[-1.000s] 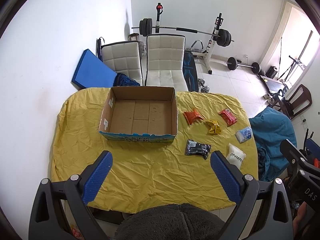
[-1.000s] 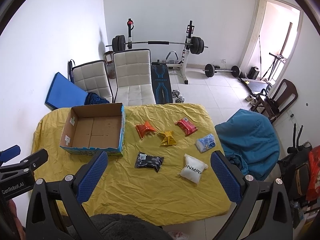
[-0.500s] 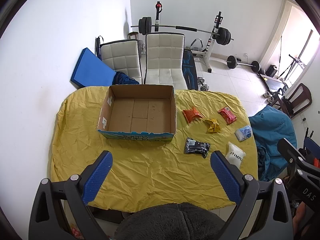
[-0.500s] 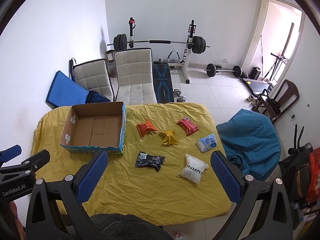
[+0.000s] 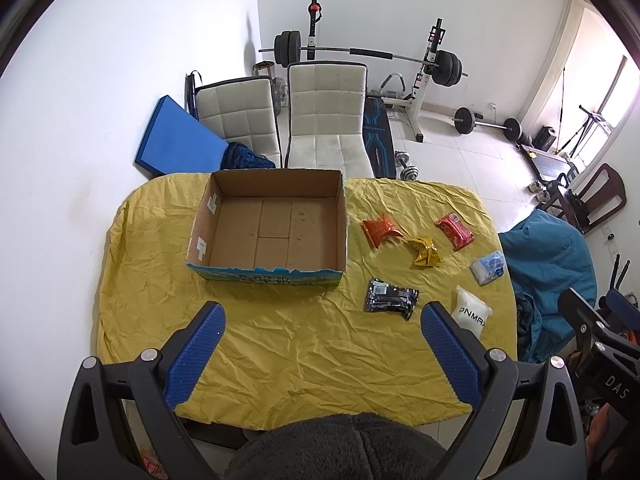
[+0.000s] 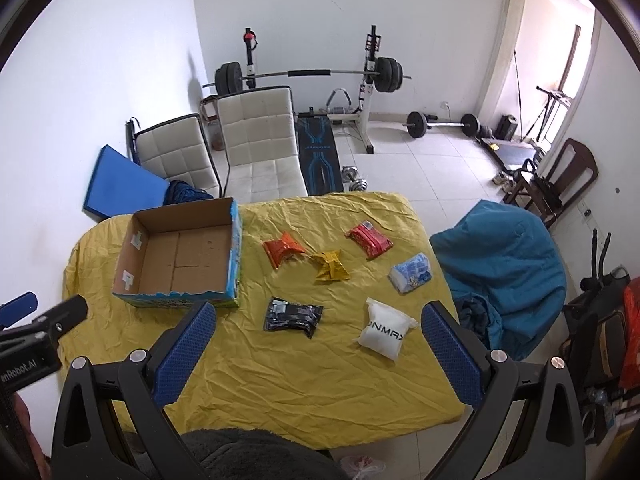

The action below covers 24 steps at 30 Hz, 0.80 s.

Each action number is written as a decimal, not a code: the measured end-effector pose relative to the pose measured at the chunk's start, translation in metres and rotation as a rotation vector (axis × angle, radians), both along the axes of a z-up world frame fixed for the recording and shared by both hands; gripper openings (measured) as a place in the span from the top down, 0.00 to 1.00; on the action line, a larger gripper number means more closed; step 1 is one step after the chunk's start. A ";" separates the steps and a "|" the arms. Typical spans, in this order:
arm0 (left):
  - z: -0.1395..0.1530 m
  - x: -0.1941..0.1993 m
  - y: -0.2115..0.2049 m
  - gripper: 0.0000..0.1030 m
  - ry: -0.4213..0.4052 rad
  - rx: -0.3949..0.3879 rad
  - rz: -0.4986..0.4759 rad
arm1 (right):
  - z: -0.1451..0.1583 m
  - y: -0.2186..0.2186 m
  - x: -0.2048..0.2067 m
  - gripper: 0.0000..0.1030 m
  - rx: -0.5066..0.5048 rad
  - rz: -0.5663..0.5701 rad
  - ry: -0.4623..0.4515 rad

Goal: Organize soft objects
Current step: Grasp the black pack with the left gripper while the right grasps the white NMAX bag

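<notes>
Both the left gripper (image 5: pixel 322 322) and the right gripper (image 6: pixel 318 322) hung above the yellow tablecloth (image 5: pixel 280 340), jaws spread wide and holding nothing. The cardboard box (image 5: pixel 268 226) sat at the cloth's left. To its right lay six soft packets; the black packet (image 6: pixel 292 316) lay nearest, long axis roughly left-right, the white pouch (image 6: pixel 384 334) beside it, possibly tilted.

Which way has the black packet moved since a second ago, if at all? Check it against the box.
No. The black packet sits the same gap off the cardboard box's near right corner; only the view drifts slightly.
</notes>
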<state>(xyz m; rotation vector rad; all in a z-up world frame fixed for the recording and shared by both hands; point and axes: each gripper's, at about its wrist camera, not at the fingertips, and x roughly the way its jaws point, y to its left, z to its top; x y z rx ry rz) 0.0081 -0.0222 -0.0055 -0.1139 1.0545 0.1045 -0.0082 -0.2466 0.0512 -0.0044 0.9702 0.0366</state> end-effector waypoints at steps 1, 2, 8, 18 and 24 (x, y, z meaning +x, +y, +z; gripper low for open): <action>-0.003 0.006 -0.004 0.03 -0.002 0.004 -0.003 | -0.006 -0.008 0.005 0.00 0.000 -0.018 0.013; -0.008 0.014 -0.008 0.03 0.004 0.010 -0.006 | -0.011 -0.017 0.010 0.00 -0.004 -0.035 0.023; -0.050 0.064 -0.039 0.03 0.059 0.055 -0.057 | -0.065 -0.089 0.050 0.00 -0.013 -0.173 0.136; -0.197 0.147 -0.095 0.03 0.297 0.089 -0.194 | -0.284 -0.170 0.122 0.00 0.032 -0.256 0.513; -0.307 0.186 -0.133 0.03 0.523 0.151 -0.354 | -0.382 -0.175 0.143 0.00 0.047 -0.249 0.663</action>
